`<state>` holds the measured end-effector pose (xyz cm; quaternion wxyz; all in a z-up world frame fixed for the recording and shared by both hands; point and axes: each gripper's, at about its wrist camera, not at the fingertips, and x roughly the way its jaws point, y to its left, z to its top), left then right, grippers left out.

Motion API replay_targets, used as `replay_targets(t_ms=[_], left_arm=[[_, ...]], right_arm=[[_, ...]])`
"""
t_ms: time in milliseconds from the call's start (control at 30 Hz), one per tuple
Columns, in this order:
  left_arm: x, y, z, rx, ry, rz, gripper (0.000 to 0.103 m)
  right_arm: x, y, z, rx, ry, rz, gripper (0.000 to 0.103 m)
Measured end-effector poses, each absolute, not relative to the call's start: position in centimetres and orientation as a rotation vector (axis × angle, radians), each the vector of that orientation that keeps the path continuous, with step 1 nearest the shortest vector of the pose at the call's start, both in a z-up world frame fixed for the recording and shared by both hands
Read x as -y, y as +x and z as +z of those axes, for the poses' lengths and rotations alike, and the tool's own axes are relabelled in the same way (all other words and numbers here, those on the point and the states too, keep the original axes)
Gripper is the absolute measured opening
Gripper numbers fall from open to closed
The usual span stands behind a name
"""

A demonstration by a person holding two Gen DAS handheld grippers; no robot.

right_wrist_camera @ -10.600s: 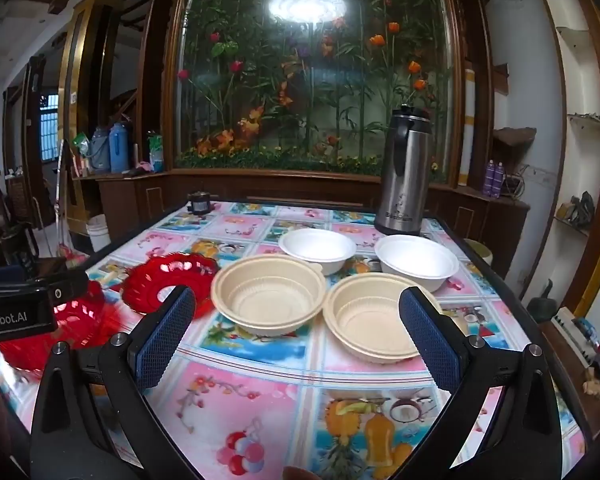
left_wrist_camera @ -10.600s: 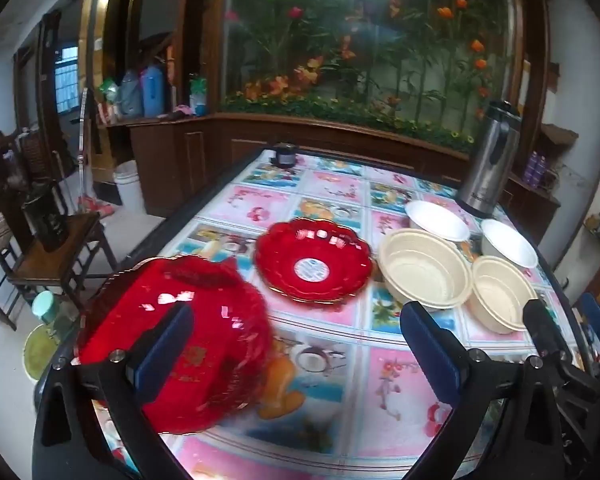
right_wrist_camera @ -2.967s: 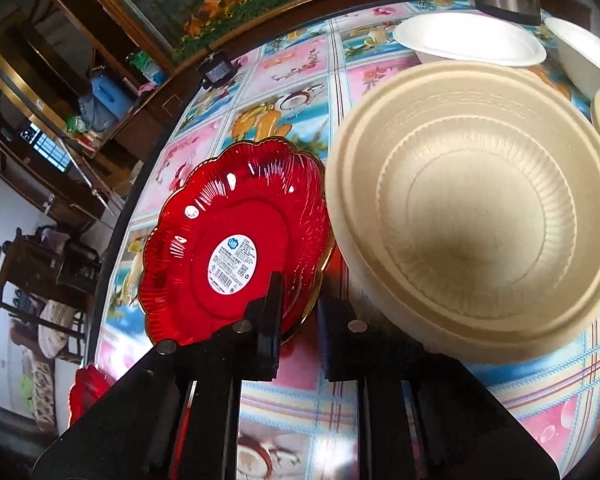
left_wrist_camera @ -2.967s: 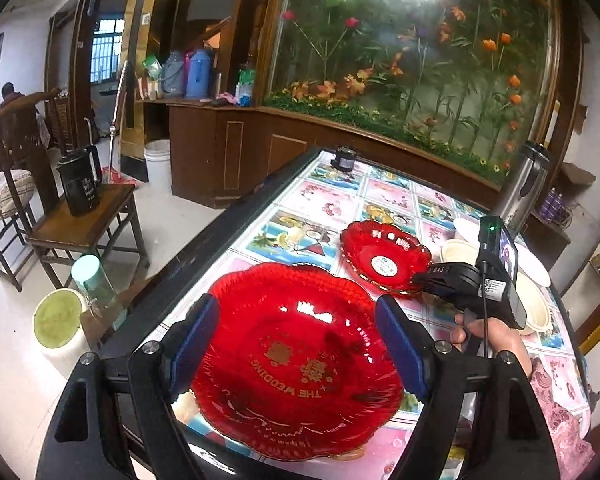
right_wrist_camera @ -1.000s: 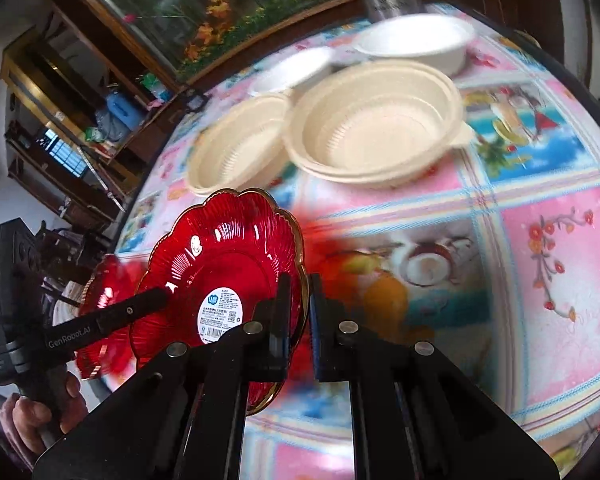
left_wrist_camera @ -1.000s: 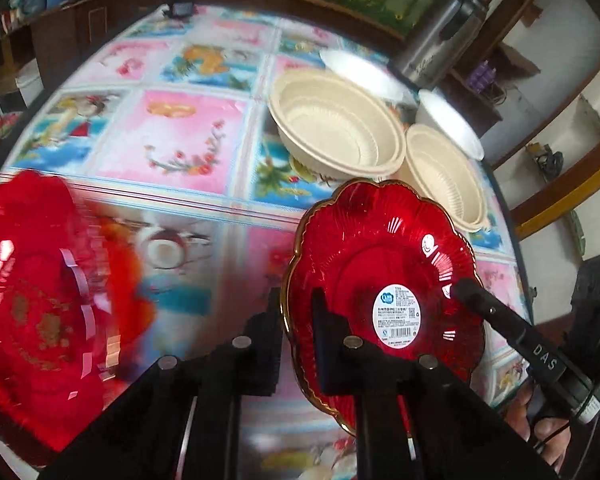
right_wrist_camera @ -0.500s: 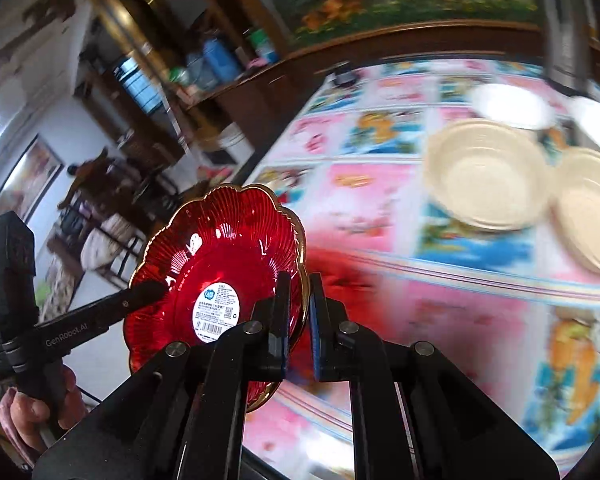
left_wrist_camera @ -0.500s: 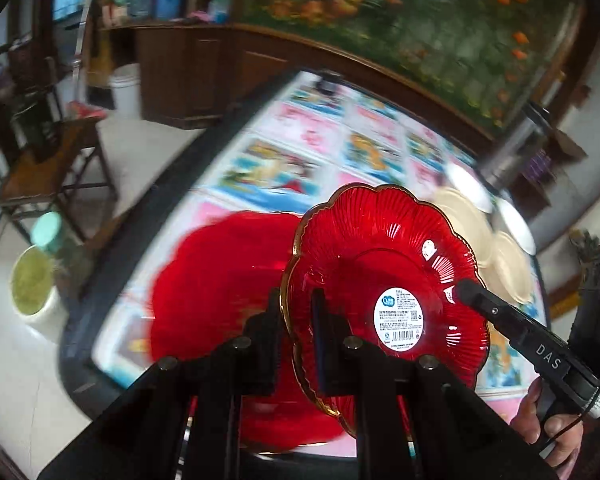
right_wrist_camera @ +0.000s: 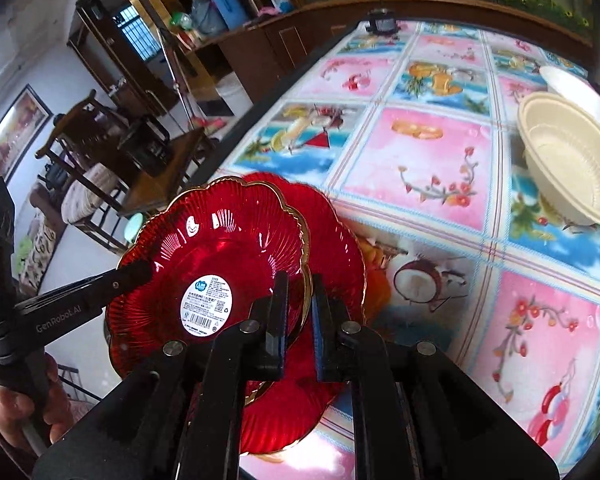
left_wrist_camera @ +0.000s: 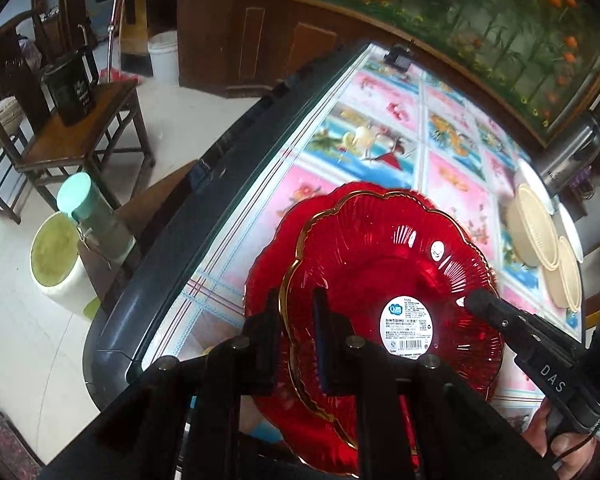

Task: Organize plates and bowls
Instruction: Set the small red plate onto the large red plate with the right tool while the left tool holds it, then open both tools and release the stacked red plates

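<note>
Glossy ribbed red plate [left_wrist_camera: 400, 264] (paper label [left_wrist_camera: 410, 326]); matt cream bowl [right_wrist_camera: 568, 168]; shiny tablecloth [right_wrist_camera: 432, 160].

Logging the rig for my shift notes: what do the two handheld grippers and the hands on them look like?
Both are matte black with silver bolts. The right gripper has blue pads on its fingers and white "DAS" lettering; the left gripper reads "GenRobot.AI". A thin black cable hangs below the right handle. Bare fingers show on the left hand and right hand.

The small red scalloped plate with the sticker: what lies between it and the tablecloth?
The larger red plate lies under the small red scalloped plate, clearest in the right wrist view.
</note>
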<state>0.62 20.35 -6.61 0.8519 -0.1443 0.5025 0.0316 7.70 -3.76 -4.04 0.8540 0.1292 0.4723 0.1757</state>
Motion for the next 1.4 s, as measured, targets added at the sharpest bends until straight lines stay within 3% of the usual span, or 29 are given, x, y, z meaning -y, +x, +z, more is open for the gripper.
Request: replay_targets(t_ms=[400,633,833,900,1000,1067,1133,1200,1400], left_arm=[[-19.9,1.1,-7.2,-1.081,-0.279,0.073,0.017],[-18.6,0.7,-6.3,-1.042,-0.129,0.17,0.017],[-18.7,0.0,-4.7,-0.984,-0.093,0.236,0.02],[-18.6,-0.4,-4.2,-0.952,-0.083,0.256,0.031],[-18.5,-1.1,-3.4,-0.904,-0.112,0.265,0.036],[-17.9,-1.8,-2.7,-0.859,-0.128,0.253,0.037],[-16.8,-2.3,-2.1,-0.821,-0.132,0.223,0.042],[-15.0,-2.8,-1.5,-0.786,-0.124,0.168,0.055],[-7.4,-3.7,-0.9,-0.742,-0.045,-0.048,0.065]], right_arm=[[3.4,7.7,-4.4,-1.008,0.227,0.343,0.011],[2.7,7.8,-4.2,-1.023,0.148,0.329,0.013],[1.5,6.6,-3.2,-0.918,-0.014,0.298,0.016],[2.3,6.1,-2.3,-0.851,-0.012,0.291,0.016],[4.4,5.3,-1.3,-0.769,0.03,0.266,0.016],[6.1,4.8,-1.1,-0.729,0.066,0.25,0.021],[8.3,3.9,-1.3,-0.682,0.098,0.213,0.034],[10.0,3.2,-1.6,-0.661,0.127,0.183,0.039],[15.4,1.7,-3.2,-0.685,0.213,0.096,0.039]])
